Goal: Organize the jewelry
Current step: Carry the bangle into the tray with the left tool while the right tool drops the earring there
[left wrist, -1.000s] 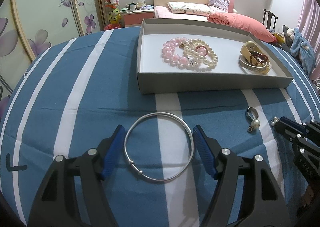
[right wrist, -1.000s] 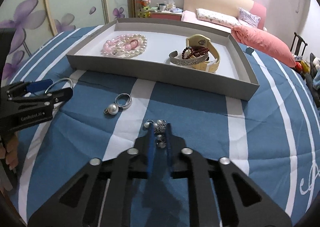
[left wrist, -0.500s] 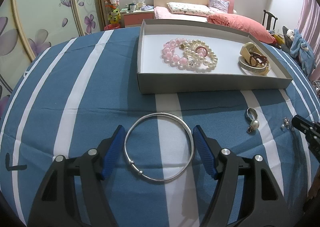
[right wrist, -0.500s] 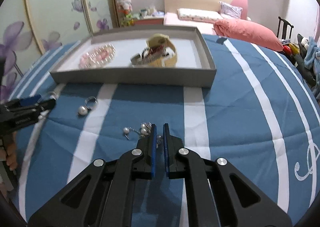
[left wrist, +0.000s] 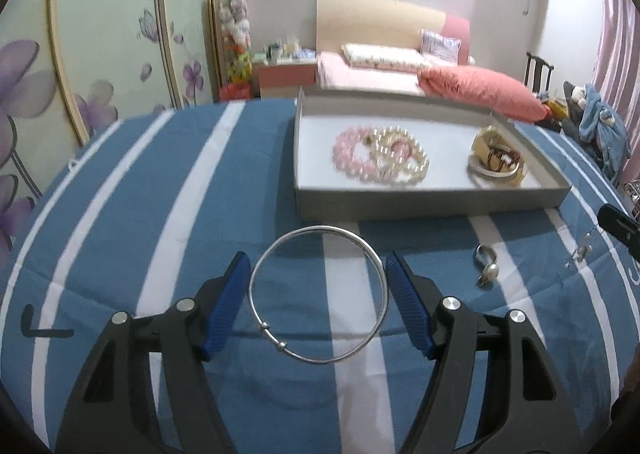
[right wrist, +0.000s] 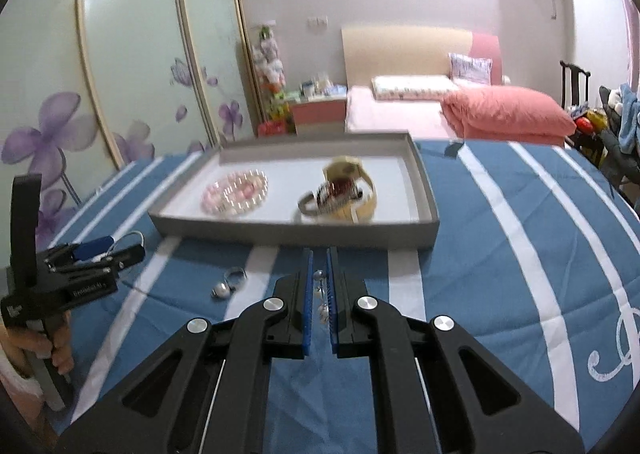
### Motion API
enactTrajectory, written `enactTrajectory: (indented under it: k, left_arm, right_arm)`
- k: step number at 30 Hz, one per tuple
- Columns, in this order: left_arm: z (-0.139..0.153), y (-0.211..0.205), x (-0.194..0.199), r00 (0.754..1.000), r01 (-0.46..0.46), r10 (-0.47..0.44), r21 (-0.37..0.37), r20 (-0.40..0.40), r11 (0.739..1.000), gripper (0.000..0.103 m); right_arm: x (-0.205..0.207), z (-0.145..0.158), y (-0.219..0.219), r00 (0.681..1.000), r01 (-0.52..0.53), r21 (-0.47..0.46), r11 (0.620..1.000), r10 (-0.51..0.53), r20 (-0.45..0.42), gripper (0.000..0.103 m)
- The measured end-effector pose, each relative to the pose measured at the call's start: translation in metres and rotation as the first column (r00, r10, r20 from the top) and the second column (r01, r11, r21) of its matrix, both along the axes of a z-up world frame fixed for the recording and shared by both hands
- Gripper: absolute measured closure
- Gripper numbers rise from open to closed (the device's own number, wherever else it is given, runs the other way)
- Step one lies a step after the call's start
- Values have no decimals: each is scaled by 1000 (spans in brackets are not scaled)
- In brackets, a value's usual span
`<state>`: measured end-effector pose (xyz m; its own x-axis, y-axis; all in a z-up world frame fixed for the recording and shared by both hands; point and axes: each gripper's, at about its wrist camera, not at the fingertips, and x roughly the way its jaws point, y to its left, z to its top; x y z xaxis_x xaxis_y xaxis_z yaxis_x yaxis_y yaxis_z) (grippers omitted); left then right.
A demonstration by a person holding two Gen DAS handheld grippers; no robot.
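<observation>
Carrying pearl earrings (right wrist: 322,296) clamped in right gripper (right wrist: 319,254) toward grey tray (right wrist: 296,236); left gripper (left wrist: 318,274) spread around silver bangle (left wrist: 319,294) on bed. Next: release over tray.

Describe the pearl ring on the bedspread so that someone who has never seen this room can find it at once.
Start at the grey tray on the blue striped bedspread. In front of the tray's near wall, right of the large silver bangle, lies the pearl ring. It is the only small silver band with one round white pearl; the bangle is far larger and plain.
</observation>
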<state>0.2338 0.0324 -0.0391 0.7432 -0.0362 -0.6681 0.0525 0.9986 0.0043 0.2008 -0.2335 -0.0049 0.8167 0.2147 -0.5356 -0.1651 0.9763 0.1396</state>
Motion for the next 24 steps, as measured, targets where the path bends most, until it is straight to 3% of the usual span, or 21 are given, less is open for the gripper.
enactTrajectory:
  k: [7,15,24]
  left_arm:
    - [22,-7,-13,990,-10,11,-6,141,1000,35]
    - [47,-20,-28,956,-17,18,-5,293,1000,35]
    - [60,-33,-40,923,-22,19,5,385,1000,35]
  right_arm:
    - [-4,18,-3,993,8,44,999,-13,117,96]
    - [-9,32,-2,978,16,64,998,-29,208,96]
    - [-14,44,0,948,24,69,997,-45,315,96]
